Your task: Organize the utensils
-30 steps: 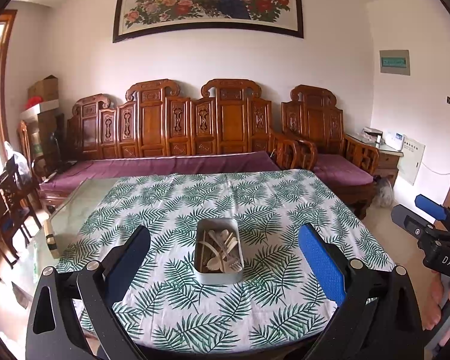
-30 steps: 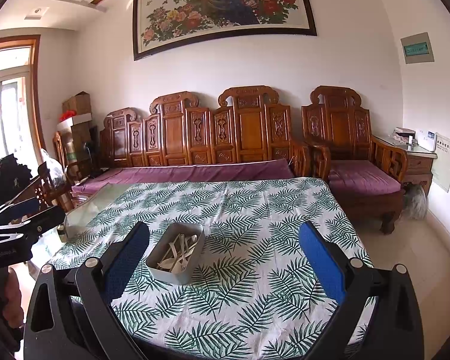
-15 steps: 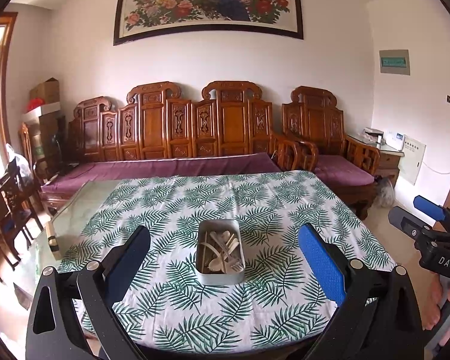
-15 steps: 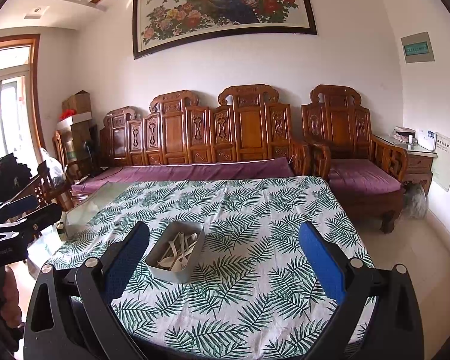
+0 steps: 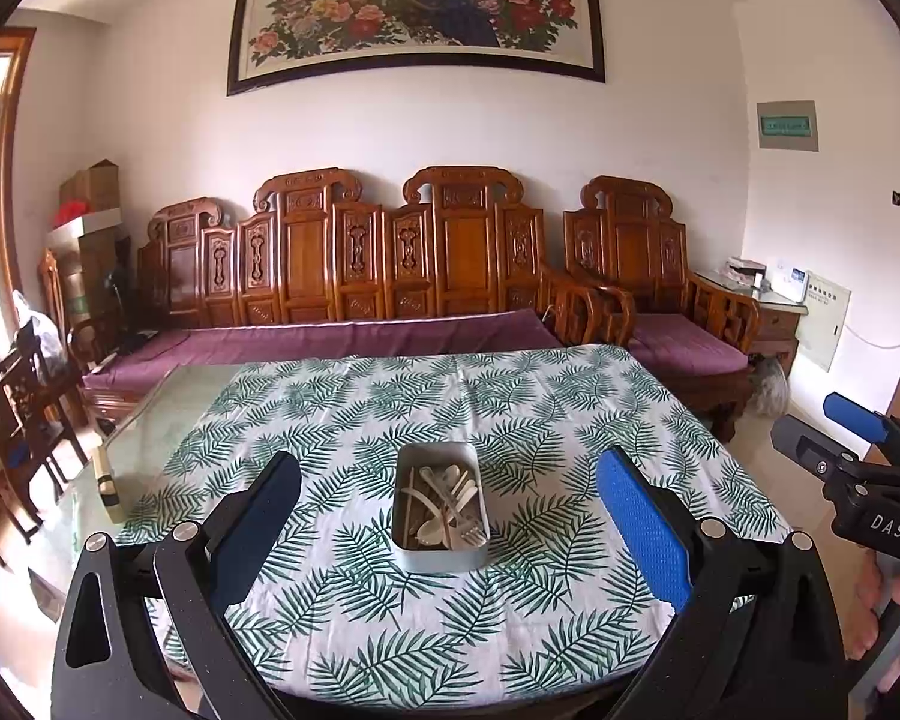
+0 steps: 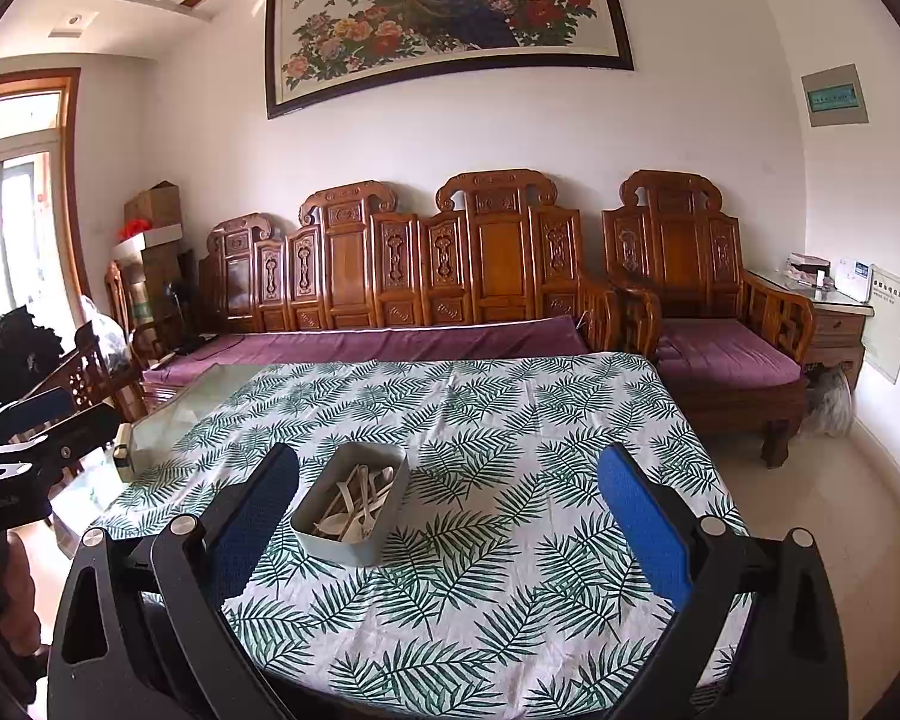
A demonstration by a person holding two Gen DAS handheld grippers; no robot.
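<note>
Both grippers, left (image 5: 447, 516) & right (image 6: 447, 516), gape wide, empty, short of counter (image 5: 510, 402). Approach tin (image 5: 440, 507) slowly, single out one utensil (image 5: 444, 501) by its handle.

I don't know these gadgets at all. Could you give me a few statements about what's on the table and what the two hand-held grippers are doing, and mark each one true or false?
1. The utensils lie inside a grey tray. True.
2. The left hand-held gripper is clamped on a spoon. False: its jaws stand wide apart, holding nothing.
3. The tray sits on a leaf-print tablecloth. True.
4. The right hand-held gripper is gripping the tray. False: it is open and above the table, apart from the tray.
5. Forks lie scattered across the cloth. False: all visible utensils are in the tray.
</note>
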